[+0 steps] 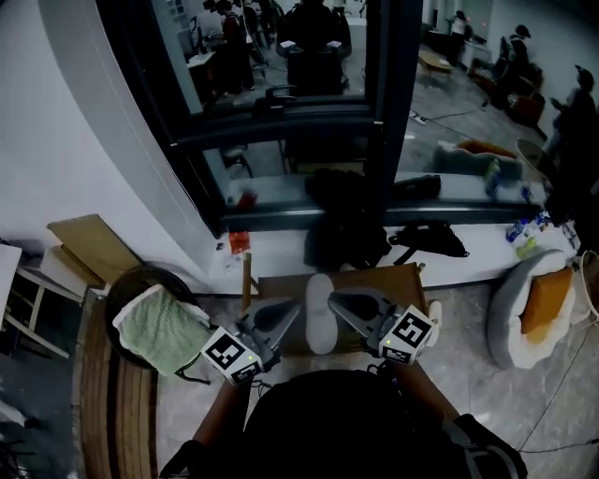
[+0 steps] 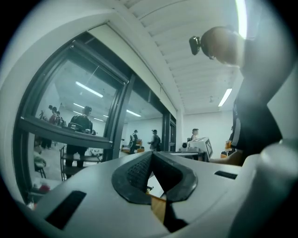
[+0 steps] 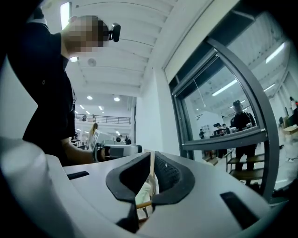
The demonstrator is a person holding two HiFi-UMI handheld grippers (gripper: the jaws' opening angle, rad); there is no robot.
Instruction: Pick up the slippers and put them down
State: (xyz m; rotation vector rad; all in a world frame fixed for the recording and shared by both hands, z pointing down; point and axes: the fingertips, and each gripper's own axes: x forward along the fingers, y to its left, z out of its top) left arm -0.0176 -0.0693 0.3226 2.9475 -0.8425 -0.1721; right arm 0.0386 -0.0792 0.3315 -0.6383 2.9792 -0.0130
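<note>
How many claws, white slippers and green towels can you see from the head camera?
Claws: 2, the left claw and the right claw
White slipper: 1, standing between the two claws
Green towel: 1
Total: 4

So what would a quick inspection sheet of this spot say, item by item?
surface: grey tiled floor; cardboard box under the grippers
job's things: one white slipper, held on end above the box
clutter: green towel; black bags on the sill
grippers: right gripper shut on the slipper's thin edge; left gripper, jaws together, nothing seen between
cables: possibly one thin cable on the floor, right
surroundings: glass wall, people beyond
</note>
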